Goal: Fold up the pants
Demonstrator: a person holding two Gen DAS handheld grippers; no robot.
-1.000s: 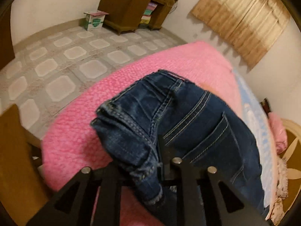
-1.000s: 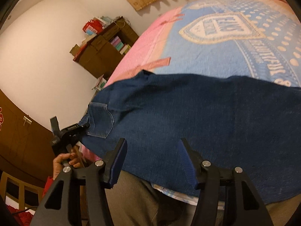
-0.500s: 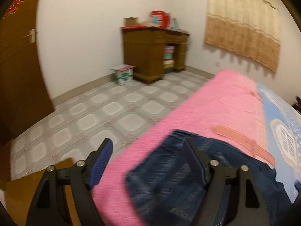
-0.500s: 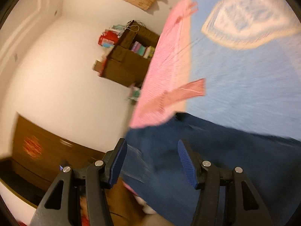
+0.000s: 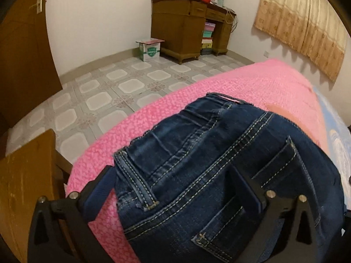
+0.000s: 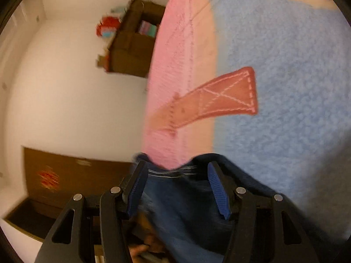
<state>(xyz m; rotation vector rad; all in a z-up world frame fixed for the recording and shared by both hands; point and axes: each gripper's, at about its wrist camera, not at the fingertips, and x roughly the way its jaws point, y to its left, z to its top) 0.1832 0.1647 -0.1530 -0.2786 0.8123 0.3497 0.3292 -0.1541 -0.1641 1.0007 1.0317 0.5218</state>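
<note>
Left gripper (image 5: 175, 188) fingers spread wide, straddling the waistband corner of the jeans (image 5: 219, 164) – nothing pinched. Only the left wrist view shows belt loop, stitching, back pocket. Right gripper (image 6: 177, 188) fingers also wide apart, over a blurred denim edge (image 6: 197, 197), gripping nothing. Jeans lie on the bed's pink blanket (image 5: 252, 81); right view alone shows its stitched strap (image 6: 219, 96) – beyond, tiled floor (image 5: 109, 92), wooden desk (image 5: 186, 26).
</note>
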